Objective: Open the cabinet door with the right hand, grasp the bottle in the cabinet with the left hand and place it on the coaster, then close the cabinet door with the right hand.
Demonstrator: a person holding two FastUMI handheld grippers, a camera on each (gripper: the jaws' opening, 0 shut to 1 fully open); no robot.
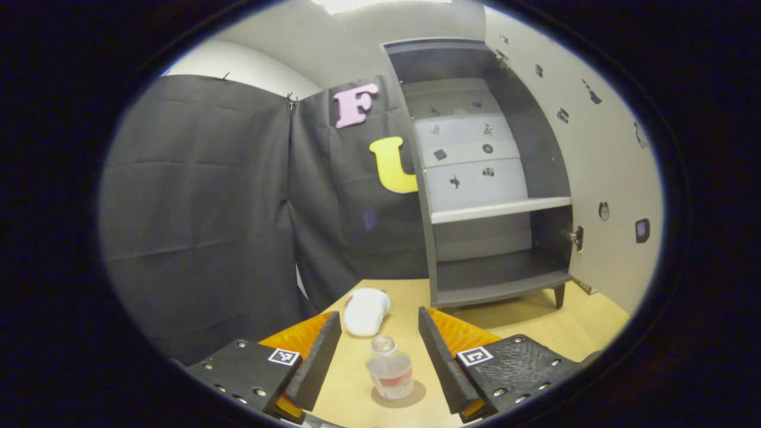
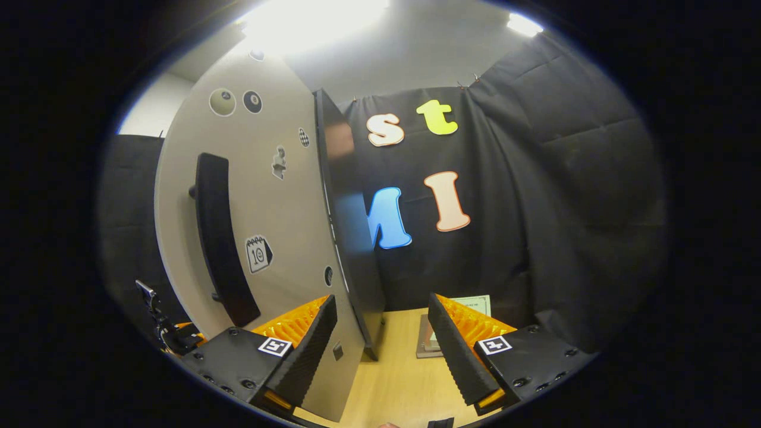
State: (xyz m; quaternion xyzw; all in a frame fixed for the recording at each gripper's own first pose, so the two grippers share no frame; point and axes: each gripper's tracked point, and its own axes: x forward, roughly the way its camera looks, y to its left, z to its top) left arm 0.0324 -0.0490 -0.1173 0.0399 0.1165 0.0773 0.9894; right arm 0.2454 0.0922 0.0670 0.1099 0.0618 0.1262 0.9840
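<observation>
A: Where's the bottle (image 1: 390,371)?

B: Upright on the coaster (image 1: 416,397), on the tabletop (image 1: 565,333), sitting between my left tool (image 1: 379,348) fingers. Jaws spread wide, neither finger touching it. So placing looks done; the step in hand is closing the door.

A: Cabinet?

B: Cabinet (image 1: 475,172) is open and both shelves look bare. The door (image 2: 267,196) is swung out, right in front of my right tool (image 2: 380,345), whose jaws are parted and hold nothing. The door's lower edge sits between the fingers.

A: How do I close it well?

B: I'd push flat on the door's outer face, or use the dark handle (image 2: 220,238), and swing slowly so the cabinet doesn't slide on its legs. I'd lift the left tool straight up first to avoid tipping the bottle.

A: Anything in the way?

B: A white wad (image 1: 365,310), maybe cloth, hard to tell, lies just beyond the bottle, clear of the door's swing I think. A card on a small stand (image 2: 458,324) is behind the right tool, against the curtain.
</observation>
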